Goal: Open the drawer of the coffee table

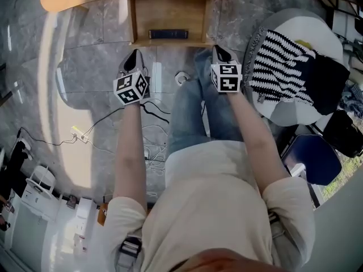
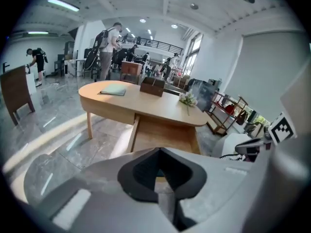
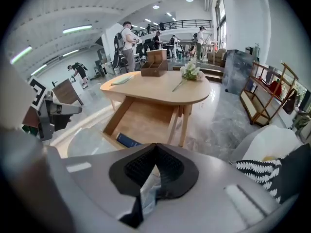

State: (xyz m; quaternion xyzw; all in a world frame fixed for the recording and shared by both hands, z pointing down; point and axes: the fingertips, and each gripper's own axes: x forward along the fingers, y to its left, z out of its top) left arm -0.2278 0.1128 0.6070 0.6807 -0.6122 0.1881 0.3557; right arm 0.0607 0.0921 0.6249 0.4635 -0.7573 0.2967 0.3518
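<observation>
Left gripper (image 1: 135, 53): jaws fully together, nothing between them; held above the floor, well short of the furniture, pointing toward it.
Right gripper (image 1: 219, 49): jaws likewise pressed together and empty. The blue seen through the slit in its own view is the person's trouser leg (image 1: 190, 112) behind, not a held item.
Coffee table (image 3: 155, 89): light wood, oval top, carrying a brown box (image 3: 154, 64), a sprig of flowers (image 3: 190, 72) and a pale green book (image 2: 113, 89).
Drawer (image 1: 170, 13): stands pulled out from under the top toward the person, its wooden floor exposed. One flat dark blue object (image 1: 168, 34) lies against the near wall.
Reading: with the drawer out and both tools shut, empty and clear of it, the opening looks complete; the grippers seem parked, not working.
Adjacent: pale seat (image 1: 295, 115) at the person's right, draped with a black-and-white striped cloth (image 1: 281, 67); loose cables (image 1: 153, 135) on the marble floor.
Not determinable: any handle on the drawer front; what the blue object is. The tabletop is cut off at the head view's upper edge.
</observation>
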